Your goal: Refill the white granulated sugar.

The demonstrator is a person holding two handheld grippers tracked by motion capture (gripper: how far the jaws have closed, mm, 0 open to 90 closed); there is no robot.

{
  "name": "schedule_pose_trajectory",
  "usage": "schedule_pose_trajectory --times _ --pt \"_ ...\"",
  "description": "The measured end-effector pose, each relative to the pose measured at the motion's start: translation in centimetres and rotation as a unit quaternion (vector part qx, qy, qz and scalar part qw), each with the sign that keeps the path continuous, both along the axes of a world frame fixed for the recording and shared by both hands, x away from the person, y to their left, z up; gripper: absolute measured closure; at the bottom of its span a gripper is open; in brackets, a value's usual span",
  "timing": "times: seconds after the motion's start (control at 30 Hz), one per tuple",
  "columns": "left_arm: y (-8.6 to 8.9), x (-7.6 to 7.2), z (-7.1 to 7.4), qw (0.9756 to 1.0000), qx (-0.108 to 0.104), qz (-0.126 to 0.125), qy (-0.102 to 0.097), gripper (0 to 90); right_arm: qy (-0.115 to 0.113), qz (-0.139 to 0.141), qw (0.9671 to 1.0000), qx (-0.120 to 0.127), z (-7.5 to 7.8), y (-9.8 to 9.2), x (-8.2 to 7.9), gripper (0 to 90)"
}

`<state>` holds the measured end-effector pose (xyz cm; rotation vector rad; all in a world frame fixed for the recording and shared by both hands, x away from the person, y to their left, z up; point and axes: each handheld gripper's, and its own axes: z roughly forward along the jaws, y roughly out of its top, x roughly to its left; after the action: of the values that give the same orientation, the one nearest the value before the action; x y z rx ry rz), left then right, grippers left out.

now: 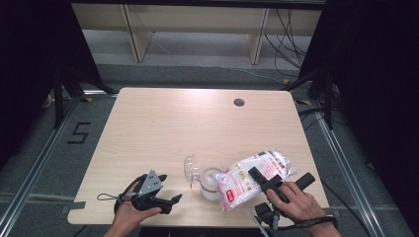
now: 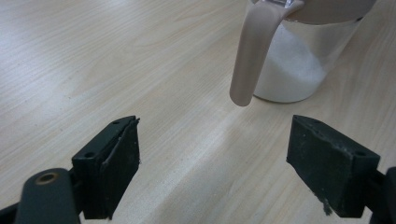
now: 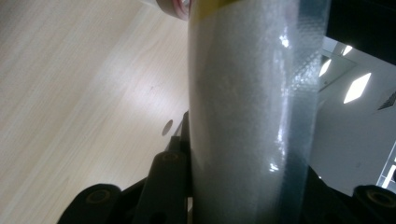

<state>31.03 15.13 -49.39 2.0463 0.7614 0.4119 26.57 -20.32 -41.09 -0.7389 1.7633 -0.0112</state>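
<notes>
**Bag tipped over the jar**

Fingers (image 3: 168, 186) of the right gripper (image 1: 269, 182) are clamped on a clear bag of white grains (image 1: 252, 177), which passes straight up between them. On the bag's red and white label (image 1: 232, 190) the writing is too small to read. Its mouth lies at the rim of a glass jar (image 1: 211, 185), partly filled with white grains, its lid (image 1: 191, 169) hinged back. The left gripper (image 1: 157, 193) rests near the table edge (image 1: 94, 217) with jaws wide apart and holding nothing, the jar just beyond them.
</notes>
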Motion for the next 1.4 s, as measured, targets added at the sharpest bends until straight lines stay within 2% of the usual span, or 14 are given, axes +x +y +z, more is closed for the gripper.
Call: schedule_pose_trajectory --times 0.17,0.27,0.37,0.4,0.43,0.5,0.77,0.9,0.93,1.07,1.1,1.2,1.3,1.4 --pt "0.0 0.0 0.0 1.0 -0.002 -0.002 -0.001 16.8 -0.017 0.008 0.9994 -0.027 0.7 0.4 -0.4 75.7" --pt "-0.1 0.0 -0.1 1.0 -0.008 0.001 -0.002 16.8 -0.011 0.0 0.9997 -0.023 0.7 0.5 -0.5 75.7" --pt "0.0 0.0 0.0 1.0 0.0 -0.001 0.0 16.8 -0.015 0.004 0.9996 -0.023 0.5 0.5 -0.4 75.8" --pt "0.0 0.0 0.0 1.0 0.0 -0.002 0.002 16.8 -0.016 0.004 0.9993 -0.033 0.6 0.6 -0.4 75.8" --pt "0.0 0.0 0.0 1.0 0.0 -0.001 0.001 16.8 -0.014 0.004 0.9996 -0.025 0.5 0.6 -0.4 75.8" --pt "0.0 0.0 0.0 1.0 0.001 0.0 0.0 16.8 -0.01 -0.001 0.9996 -0.028 0.5 0.5 -0.4 75.8" --pt "0.0 0.0 0.0 1.0 0.0 0.001 0.001 16.8 -0.019 0.007 0.9991 -0.037 0.5 0.5 -0.3 75.8" --pt "0.0 0.0 0.0 1.0 0.0 0.001 0.001 16.8 -0.001 0.014 0.9999 0.001 0.6 0.2 0.0 75.8" --pt "0.0 0.0 0.0 1.0 -0.001 0.002 -0.001 16.8 0.002 0.019 0.9998 -0.002 0.7 0.2 0.2 75.8" --pt "0.0 0.0 0.0 1.0 0.0 0.001 0.001 16.8 0.024 0.006 0.9994 0.022 0.1 -0.3 0.6 75.9" --pt "0.0 0.0 0.0 1.0 -0.001 0.001 0.001 16.8 0.032 -0.001 0.9988 0.037 -0.2 -0.4 0.7 75.9" --pt "0.0 0.0 0.0 1.0 0.001 0.0 0.0 16.8 0.046 -0.005 0.9975 0.053 -0.4 -0.8 1.1 76.0" --pt "0.0 0.0 0.0 1.0 -0.001 0.001 -0.002 16.8 0.07 0.002 0.9928 0.097 -0.4 -1.3 1.7 76.1" --pt "0.0 0.0 0.0 1.0 -0.002 0.002 -0.002 16.8 0.097 0.003 0.9842 0.148 -0.5 -1.9 2.2 76.1"
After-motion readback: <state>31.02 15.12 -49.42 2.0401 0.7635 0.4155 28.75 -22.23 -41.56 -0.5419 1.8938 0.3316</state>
